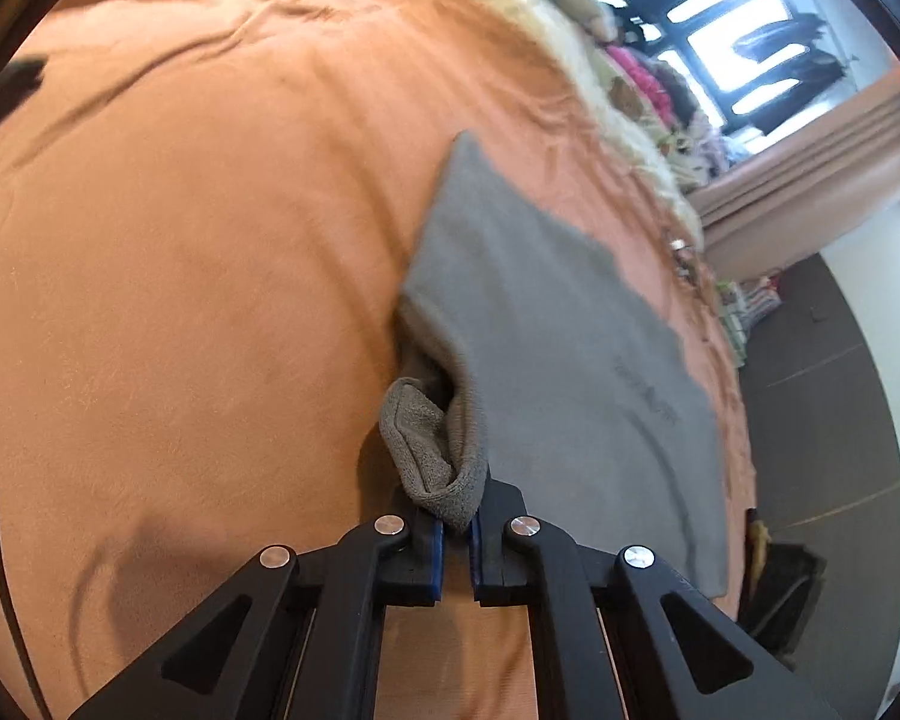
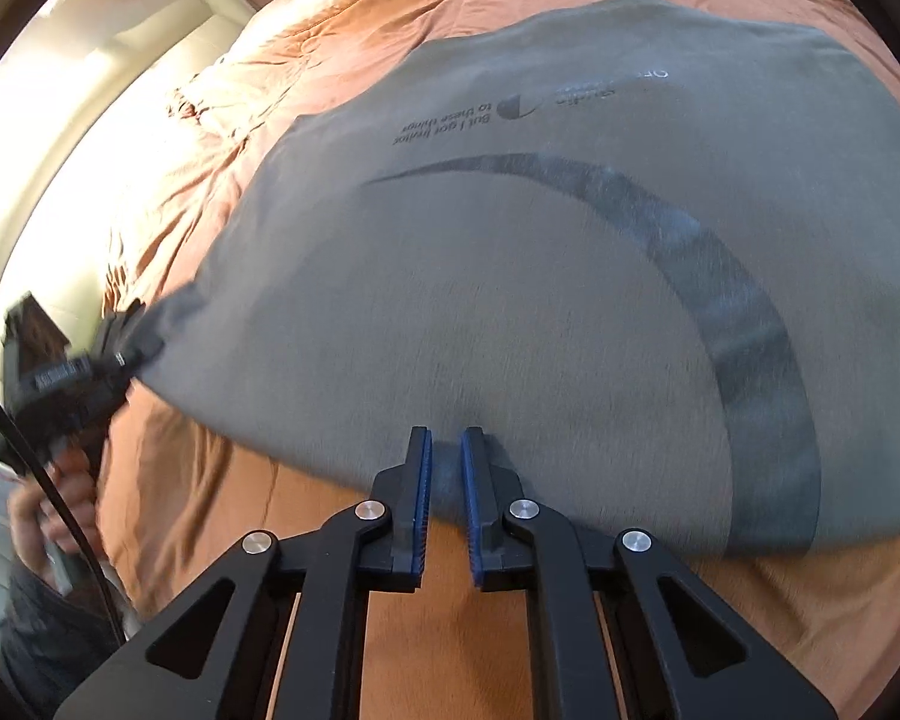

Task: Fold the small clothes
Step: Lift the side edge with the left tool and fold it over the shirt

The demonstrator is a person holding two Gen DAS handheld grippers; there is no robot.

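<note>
Grey T-shirt (image 2: 510, 276) spread print-up on orange bed cover (image 1: 180, 240). Left claw (image 1: 457, 531) clamped on bunched corner fabric, raised for folding over. Right claw (image 2: 447, 480) nearly closed, pinching near hem to lift the matching edge together.

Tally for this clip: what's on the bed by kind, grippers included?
Grey T-shirt: 1
Orange bed cover: 1
Grippers: 2, the left gripper shut on a bunched corner of the shirt, the right gripper with its pads either side of the shirt's near edge
Total: 4
</note>
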